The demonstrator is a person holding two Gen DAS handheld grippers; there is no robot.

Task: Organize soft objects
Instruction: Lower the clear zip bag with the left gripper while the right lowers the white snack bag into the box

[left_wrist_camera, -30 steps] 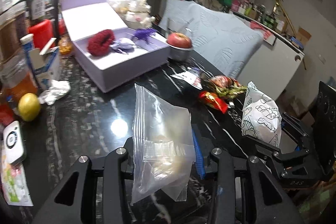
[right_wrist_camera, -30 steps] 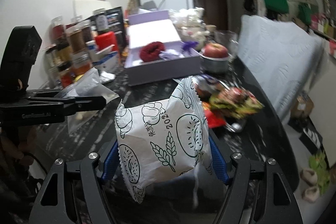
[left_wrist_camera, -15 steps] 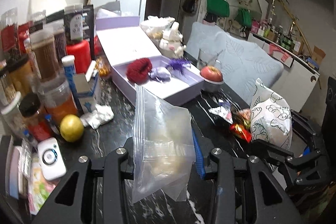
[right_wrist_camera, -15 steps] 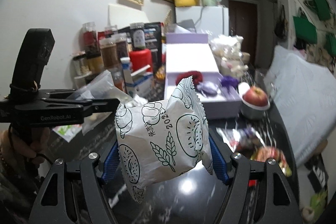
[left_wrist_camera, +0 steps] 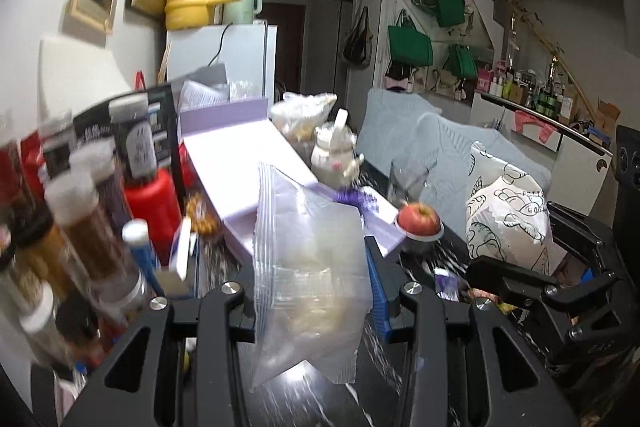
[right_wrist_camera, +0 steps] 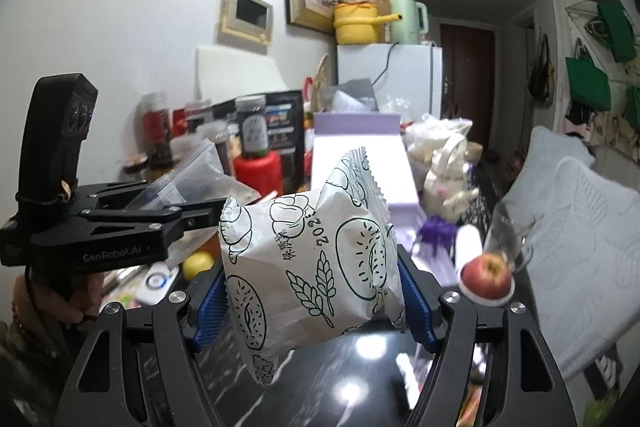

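The left gripper [left_wrist_camera: 312, 301] is clamped on a clear zip bag [left_wrist_camera: 308, 267] (pale contents, too blurred to identify), held above the dark marble table [right_wrist_camera: 360, 379]. The right gripper [right_wrist_camera: 312, 291] is clamped on a white printed bread packet [right_wrist_camera: 308, 263], also clear of the table. From the right wrist view, the open lilac box [right_wrist_camera: 360, 167] lies at 12 o'clock beyond the packet, with an apple [right_wrist_camera: 486, 273] at 3 o'clock.
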